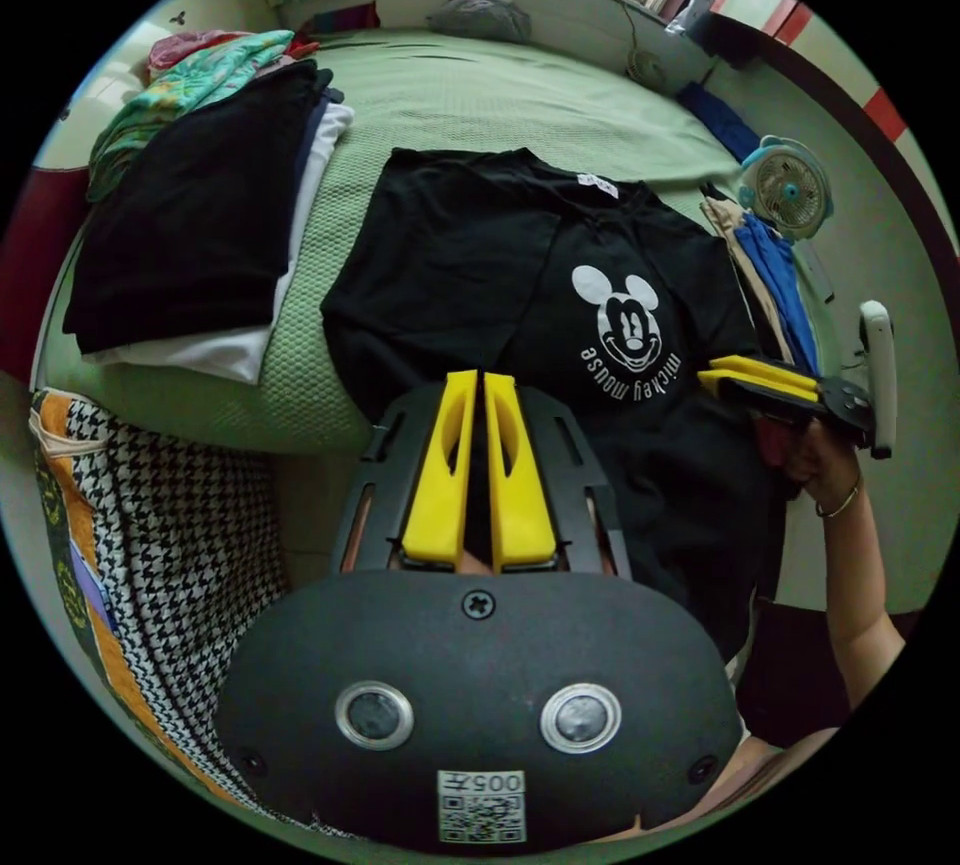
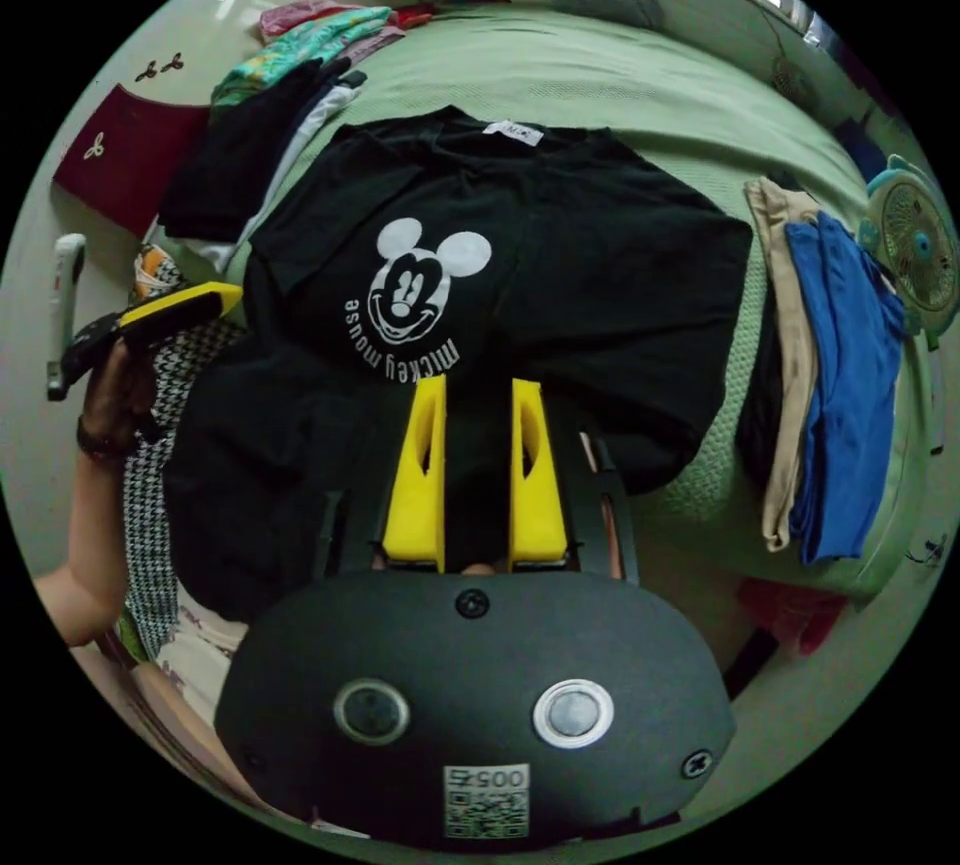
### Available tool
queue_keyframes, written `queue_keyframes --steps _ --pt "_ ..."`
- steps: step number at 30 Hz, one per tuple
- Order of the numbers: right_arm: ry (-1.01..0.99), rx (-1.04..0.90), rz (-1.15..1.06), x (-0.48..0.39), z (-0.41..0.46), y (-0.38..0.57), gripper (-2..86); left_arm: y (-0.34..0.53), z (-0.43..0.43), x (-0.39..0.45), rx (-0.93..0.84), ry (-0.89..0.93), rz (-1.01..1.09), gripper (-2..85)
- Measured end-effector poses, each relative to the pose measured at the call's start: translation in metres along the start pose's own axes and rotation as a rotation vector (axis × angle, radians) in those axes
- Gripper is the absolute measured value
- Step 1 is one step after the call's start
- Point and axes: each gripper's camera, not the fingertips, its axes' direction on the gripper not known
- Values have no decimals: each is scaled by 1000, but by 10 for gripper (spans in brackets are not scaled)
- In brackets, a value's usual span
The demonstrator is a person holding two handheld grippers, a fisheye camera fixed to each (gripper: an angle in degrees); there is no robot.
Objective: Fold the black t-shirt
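- The pile of folded clothes (image 1: 200,205) sits on the left side of the bed (image 1: 520,95) in the left gripper view, with a black garment on top and white edges under it.
- The black t-shirt (image 1: 520,275) lies on the bed with its collar toward the far side and its printed side up; its lower part hangs off the near edge of the bed toward the person.
- The left tool (image 1: 478,385) has its yellow jaws nearly together, with black cloth showing in the narrow slot between them; it seems to be gripping the hem, though the contact point cannot be made out.
- The right tool (image 2: 478,395) has its jaws a little further apart, with dark cloth between them. Whether both jaws press on the shirt cannot be told.
- To do this step well, both hem corners should be lifted level and carried toward the collar, so that the fold lands straight and the print stays flat.
- A blue garment and a tan one (image 2: 830,355) lie to the right of the shirt, beside a small fan (image 2: 915,240).
- The hanging hem is hidden behind the tool bodies in both views.
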Motion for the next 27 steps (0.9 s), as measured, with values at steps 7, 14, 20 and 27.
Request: queue_keyframes --steps 7,14,20,27 --pt "206 150 109 32 -29 28 94 -11 3 -40 49 -86 -65 91" --pt "256 142 244 65 -27 52 120 -31 23 -72 51 -50 -126 119" --pt "193 93 281 76 -15 61 121 -46 39 -78 53 -54 -150 130" --pt "187 70 308 82 -8 61 104 -66 46 -77 14 -106 -106 128"
